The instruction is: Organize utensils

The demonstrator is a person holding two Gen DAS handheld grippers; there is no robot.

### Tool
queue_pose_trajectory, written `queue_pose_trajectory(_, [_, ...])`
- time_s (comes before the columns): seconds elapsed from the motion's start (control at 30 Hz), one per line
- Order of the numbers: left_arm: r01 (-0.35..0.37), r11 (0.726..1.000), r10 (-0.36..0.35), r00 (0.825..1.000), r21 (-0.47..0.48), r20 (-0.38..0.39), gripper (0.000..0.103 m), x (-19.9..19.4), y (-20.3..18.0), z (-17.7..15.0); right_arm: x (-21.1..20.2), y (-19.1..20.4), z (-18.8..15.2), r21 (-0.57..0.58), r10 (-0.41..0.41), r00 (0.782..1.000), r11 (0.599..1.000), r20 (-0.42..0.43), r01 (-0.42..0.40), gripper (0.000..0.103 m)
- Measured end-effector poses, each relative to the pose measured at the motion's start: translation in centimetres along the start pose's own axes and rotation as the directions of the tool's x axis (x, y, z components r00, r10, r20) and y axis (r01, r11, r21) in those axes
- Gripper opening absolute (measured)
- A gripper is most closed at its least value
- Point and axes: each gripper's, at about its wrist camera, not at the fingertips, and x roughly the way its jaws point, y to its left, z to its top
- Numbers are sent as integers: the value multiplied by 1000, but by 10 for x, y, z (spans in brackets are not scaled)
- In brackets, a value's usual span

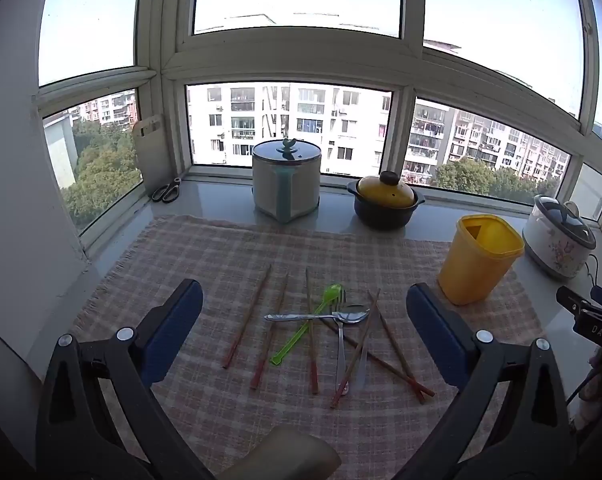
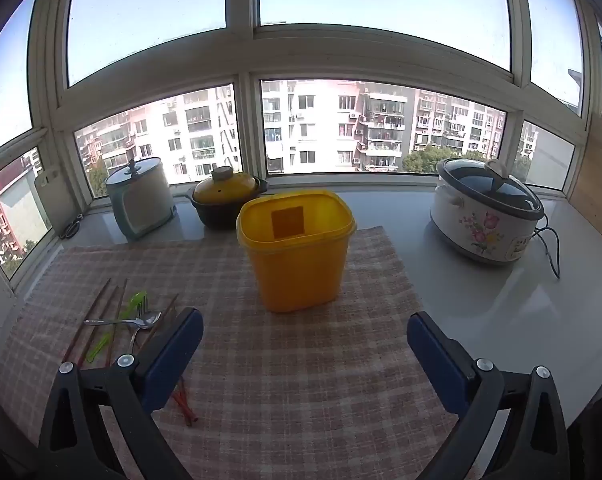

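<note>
Several brown chopsticks (image 1: 247, 320) lie spread on a checked cloth (image 1: 221, 248), mixed with a metal spoon (image 1: 321, 316), a metal fork (image 1: 341, 344) and a green plastic fork (image 1: 313, 320). My left gripper (image 1: 304, 312) hovers above this pile, open, nothing between its fingers. An empty yellow plastic container (image 2: 297, 248) stands upright on the cloth, right of the pile. My right gripper (image 2: 305, 340) hangs open just in front of it, apart from it. In the right wrist view the utensil pile (image 2: 121, 324) lies at the left, partly hidden by the left finger.
Along the window sill stand a white-and-teal lidded pot (image 1: 287, 180), a yellow-lidded dark casserole (image 1: 385, 200) and a floral slow cooker (image 2: 485, 216) with a cord. Scissors (image 1: 167, 192) and a cutting board (image 1: 149, 152) rest at the far left. A wooden board (image 2: 597, 184) leans at right.
</note>
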Motion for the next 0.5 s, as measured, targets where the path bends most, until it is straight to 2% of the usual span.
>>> queue_pose_trajectory(0.33, [-1, 1000, 1, 1000, 6, -7, 103, 1, 3, 6, 0, 2, 3, -6, -6, 1000, 1000, 11, 6, 103])
queue_pose_trajectory(0.5, [1, 1000, -1, 1000, 1, -8, 103, 3, 4, 7, -3, 3, 17, -10, -14, 1000, 1000, 23, 15, 103])
